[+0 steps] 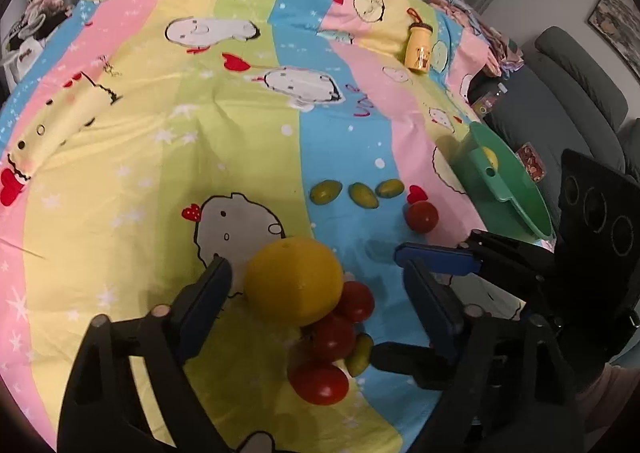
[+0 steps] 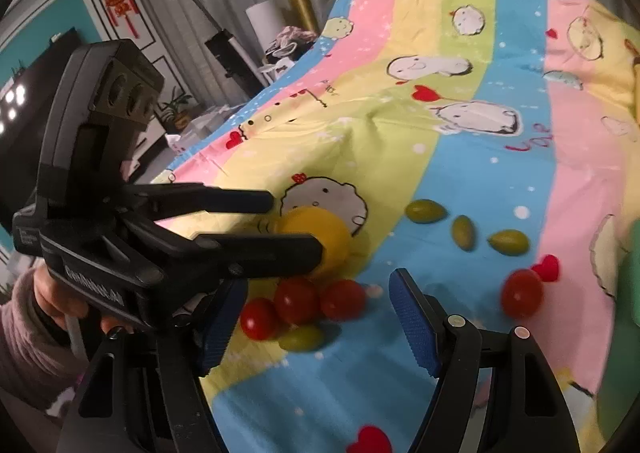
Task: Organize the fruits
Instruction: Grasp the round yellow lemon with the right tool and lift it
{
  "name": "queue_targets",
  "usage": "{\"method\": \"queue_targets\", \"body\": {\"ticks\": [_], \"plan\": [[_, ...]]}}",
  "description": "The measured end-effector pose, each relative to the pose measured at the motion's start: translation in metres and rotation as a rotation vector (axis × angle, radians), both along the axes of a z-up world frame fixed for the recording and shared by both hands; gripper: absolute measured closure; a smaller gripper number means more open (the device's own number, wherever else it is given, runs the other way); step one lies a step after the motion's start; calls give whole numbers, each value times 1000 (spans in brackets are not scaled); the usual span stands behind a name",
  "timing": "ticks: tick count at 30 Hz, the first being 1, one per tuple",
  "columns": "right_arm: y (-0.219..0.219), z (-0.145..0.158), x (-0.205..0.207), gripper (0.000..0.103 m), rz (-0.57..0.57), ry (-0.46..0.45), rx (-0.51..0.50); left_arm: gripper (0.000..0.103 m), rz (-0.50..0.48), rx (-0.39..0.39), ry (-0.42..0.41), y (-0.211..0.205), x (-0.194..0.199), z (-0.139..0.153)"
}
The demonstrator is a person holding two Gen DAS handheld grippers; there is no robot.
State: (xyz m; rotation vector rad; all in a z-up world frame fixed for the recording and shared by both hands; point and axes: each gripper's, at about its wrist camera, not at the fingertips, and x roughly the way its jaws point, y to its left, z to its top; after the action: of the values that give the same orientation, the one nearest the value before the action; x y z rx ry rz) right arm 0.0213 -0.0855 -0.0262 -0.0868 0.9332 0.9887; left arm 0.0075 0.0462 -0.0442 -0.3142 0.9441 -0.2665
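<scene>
A bed's striped cartoon-print sheet [image 1: 248, 101] carries a green plastic basin [image 1: 516, 189] at its edge. The left gripper [image 1: 320, 289] spreads its fingers around a round yellow orange [image 1: 294, 280], not pressing. The right gripper [image 2: 316, 317] gapes empty above three red cherry tomatoes [image 2: 298, 301].

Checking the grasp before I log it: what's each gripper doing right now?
Left gripper: open, jaws either side of the yellow fruit, not gripping it.
Right gripper: open, holding nothing.

A: Where did the orange [image 1: 293, 280] sit?
B: On the bedsheet [image 1: 224, 125], touching the tomato cluster [image 1: 334, 337] nearer the camera.
A: And the olives [image 1: 356, 193]?
B: Rowed beyond; the basin [image 1: 516, 193] lay right of them.
</scene>
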Motion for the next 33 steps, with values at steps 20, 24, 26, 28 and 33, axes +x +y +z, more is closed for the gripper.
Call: {"method": "queue_targets", "body": {"ticks": [20,24,26,28,33], "plan": [[36,-20,16,38,54,60,-41,33,-17,-21,85,3,12,-11],[35,-21,20,43,43,72,-38,34,-10,-29,88,4,11,-11],[36,-21,20,44,45,67,-45,34,-5,-29,90,4,10,-11],[37,-21,19,44,46,58,-49,35,0,-22,90,3,10,-10],[34,-19,16,45,35,53,-27,35,1,0,75,0,7,-5]]}}
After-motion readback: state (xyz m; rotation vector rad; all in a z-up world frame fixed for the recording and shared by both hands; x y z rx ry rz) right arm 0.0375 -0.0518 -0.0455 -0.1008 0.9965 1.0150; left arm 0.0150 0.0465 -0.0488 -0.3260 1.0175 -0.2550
